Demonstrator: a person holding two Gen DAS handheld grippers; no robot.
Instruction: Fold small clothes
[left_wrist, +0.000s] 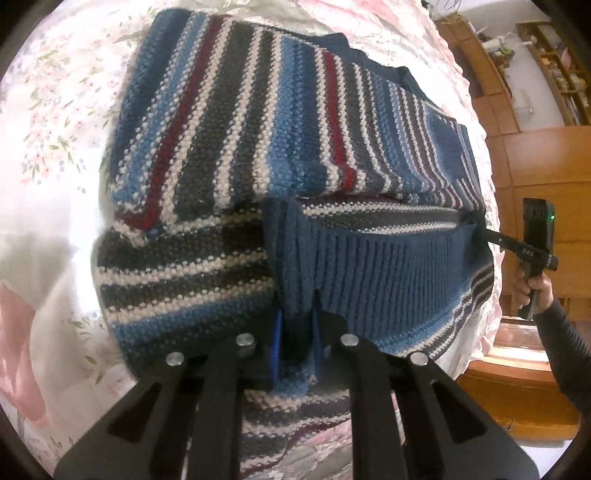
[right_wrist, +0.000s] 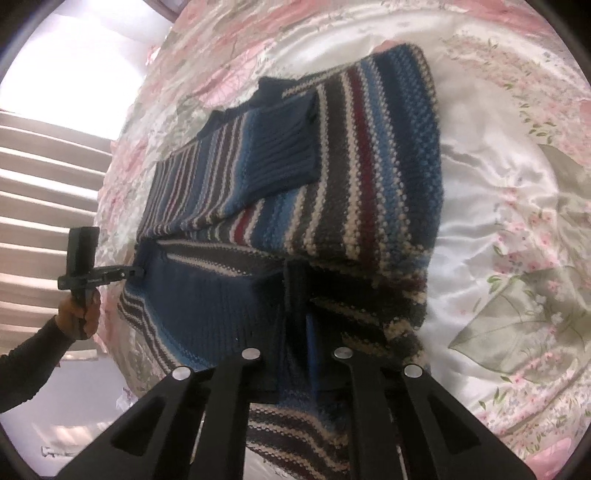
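We have a striped knitted sweater (left_wrist: 258, 133) lying on the bed (left_wrist: 55, 110), whose cover is a shiny floral print in pink, white and green. The sweater is partly folded, with one sleeve laid across its body; the dark blue ribbed cuff (right_wrist: 291, 147) of that sleeve rests on the stripes ahead of our right hand-held gripper (right_wrist: 295, 332). The bottom edge of the sweater, with its wide blue ribbed band (left_wrist: 369, 266), is lifted off the bed and stretched between our two hand-held grippers. Our left hand-held gripper (left_wrist: 295, 332) is clamped on that band: blue fabric is bunched between its blue pads (left_wrist: 277, 343), directly in front of the camera, and more striped knit hangs down below its black linkage. Our right hand-held gripper is likewise closed on the hem, with dark blue and striped fabric pinched between its fingers and one blue pad (right_wrist: 310, 339) showing beside the cloth. From the left wrist view, the right hand-held gripper appears far off to the right, its black tip meeting the corner of the ribbed band, held by a hand (left_wrist: 532, 288) in a dark sleeve. From the right wrist view, the left hand-held gripper appears far to the left in the same way, gripping the opposite corner, held by the other hand (right_wrist: 79, 314). Beyond the bed, right of the left hand-held gripper, stands wooden furniture (left_wrist: 535, 166) with shelves.
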